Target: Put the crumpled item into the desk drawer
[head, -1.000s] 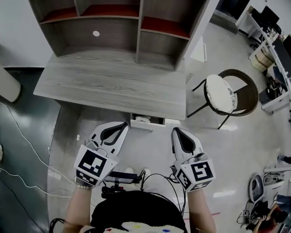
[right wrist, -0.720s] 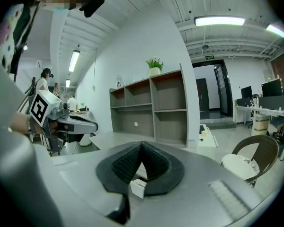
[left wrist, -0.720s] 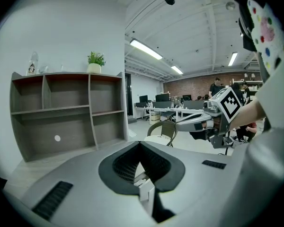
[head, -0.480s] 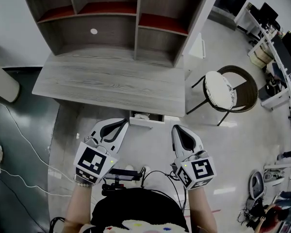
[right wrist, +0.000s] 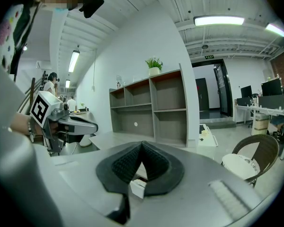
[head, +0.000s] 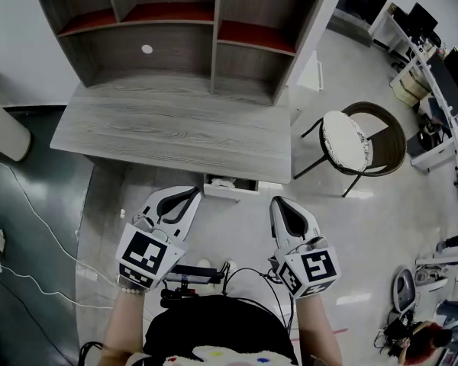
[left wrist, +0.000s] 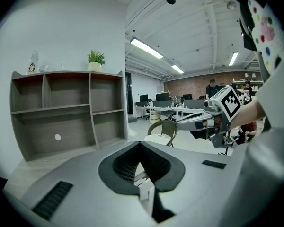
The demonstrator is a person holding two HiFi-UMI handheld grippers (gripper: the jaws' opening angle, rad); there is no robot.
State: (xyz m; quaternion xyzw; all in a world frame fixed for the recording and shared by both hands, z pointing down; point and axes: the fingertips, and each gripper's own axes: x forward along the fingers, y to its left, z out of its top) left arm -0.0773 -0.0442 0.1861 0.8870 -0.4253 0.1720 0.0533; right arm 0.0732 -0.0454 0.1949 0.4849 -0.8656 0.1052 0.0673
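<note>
A small white drawer [head: 229, 189] stands partly pulled out under the front edge of the grey wooden desk [head: 168, 132]. A pale, crumpled-looking lump [head: 224, 183] shows in its opening. My left gripper [head: 192, 197] hangs just left of the drawer, shut and empty. My right gripper [head: 278, 204] hangs just right of it, also shut and empty. In the left gripper view the jaws [left wrist: 140, 145] meet, and the white drawer front [left wrist: 144, 188] shows below them. The right gripper view shows its jaws [right wrist: 142, 144] closed above the same drawer [right wrist: 138, 186].
A grey shelf unit [head: 183, 36] stands on the back of the desk. A round chair [head: 355, 147] is to the desk's right. White cables [head: 30, 204] run over the dark floor at left. More office desks [head: 443, 75] line the far right.
The head view shifted slightly a second ago. Both grippers have kept their places and stayed shut.
</note>
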